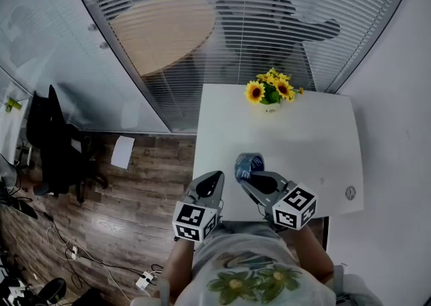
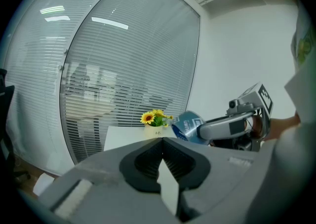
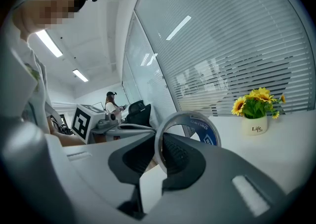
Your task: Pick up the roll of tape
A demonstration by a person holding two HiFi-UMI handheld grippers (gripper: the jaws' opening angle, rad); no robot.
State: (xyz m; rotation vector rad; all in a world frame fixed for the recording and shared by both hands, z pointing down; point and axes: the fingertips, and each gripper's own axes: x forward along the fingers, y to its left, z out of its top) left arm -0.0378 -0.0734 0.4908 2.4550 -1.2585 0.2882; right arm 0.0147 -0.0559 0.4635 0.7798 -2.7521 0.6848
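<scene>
Blue-printed roll of tape [image 1: 248, 164] is pinched by its wall in the right tongs [image 1: 246, 176], one jaw inside the ring for a secure lift, over the desk [image 1: 310, 139]; left tongs [image 1: 215, 177] are pressed together, empty.

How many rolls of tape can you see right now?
1. The roll of tape is clamped in the right hand-held gripper, by the near edge of the table. No other shows.

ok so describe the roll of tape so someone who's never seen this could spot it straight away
Start at the white table, with the pot of sunflowers at its far edge. Nearer the person, the right gripper has its jaws closed on the roll of tape: a ring with a blue printed side, the only blue thing at that table.
</scene>
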